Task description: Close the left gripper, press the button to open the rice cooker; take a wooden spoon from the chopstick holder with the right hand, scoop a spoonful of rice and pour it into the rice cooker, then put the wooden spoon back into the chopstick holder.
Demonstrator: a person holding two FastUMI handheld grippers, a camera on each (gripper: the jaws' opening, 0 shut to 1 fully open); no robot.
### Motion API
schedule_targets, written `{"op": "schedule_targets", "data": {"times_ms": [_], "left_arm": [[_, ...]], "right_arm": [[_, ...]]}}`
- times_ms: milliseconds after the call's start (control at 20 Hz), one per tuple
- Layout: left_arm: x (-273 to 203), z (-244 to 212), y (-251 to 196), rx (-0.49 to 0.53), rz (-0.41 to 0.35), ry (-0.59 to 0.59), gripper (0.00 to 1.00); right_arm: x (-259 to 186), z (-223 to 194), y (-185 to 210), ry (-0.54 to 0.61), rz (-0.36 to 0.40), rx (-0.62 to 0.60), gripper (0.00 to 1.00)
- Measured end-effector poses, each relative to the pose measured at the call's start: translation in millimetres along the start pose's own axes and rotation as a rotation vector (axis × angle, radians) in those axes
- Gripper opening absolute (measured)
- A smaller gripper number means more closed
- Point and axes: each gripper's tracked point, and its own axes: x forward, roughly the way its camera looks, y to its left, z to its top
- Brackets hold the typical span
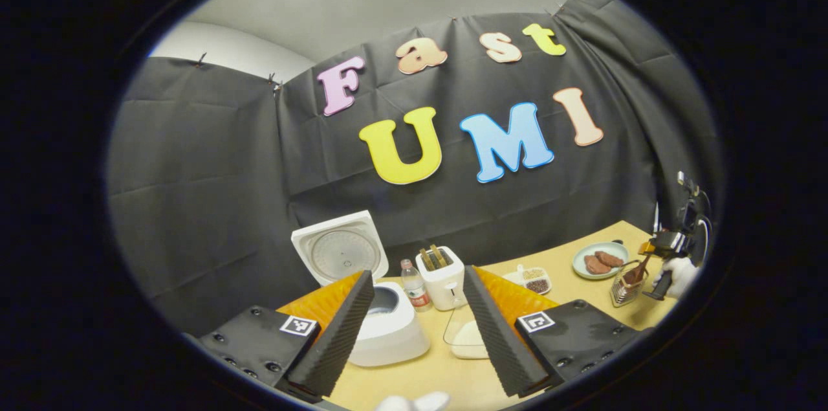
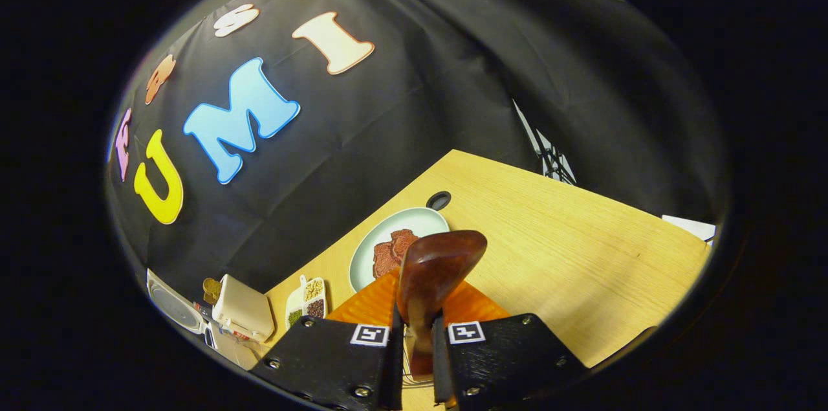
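Rice cooker (image 1: 388, 327) stands near the tabletop's (image 2: 582, 243) left edge, lid up. Beside it the left gripper (image 1: 414, 327) hangs with fingers wide apart. Toward the right edge sits the chopstick holder (image 1: 624, 290) — above it the right gripper (image 2: 414, 353) is clamped on the wooden spoon (image 2: 433, 275).

Your left gripper (image 1: 417, 333): two black body blocks, each studded with round screws and bearing one square black-and-white marker; ribbed, wedge-shaped fingers (image 1: 339, 336). Your right gripper (image 2: 414, 366): matching black blocks with screws, one square marker per side. In the left gripper view, your right hand (image 1: 676, 275) wears a white glove.
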Motion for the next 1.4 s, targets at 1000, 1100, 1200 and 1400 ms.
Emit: {"op": "schedule_targets", "data": {"times_ms": [1000,1100,1200,1400], "left_arm": [[-2.4,15.1,31.9,-0.039,-0.048,-0.064,1.00],[-1.9,17.9,31.4,-0.063,-0.070,-0.071,0.98],[-2.6,22.4,32.8,-0.082,-0.084,-0.076,0.94],[-5.9,36.6,42.1,-0.094,-0.099,-0.109,0.94]], "right_arm": [[-220.1,177.4,-3.0,-0.452,-0.146,-0.550,0.98],[-256.0,189.1,15.3,-0.506,-0.143,-0.630,0.98],[-286.9,199.7,28.3,-0.550,-0.153,-0.680,0.98],[-334.5,208.7,40.6,-0.552,-0.163,-0.630,0.98]]}}
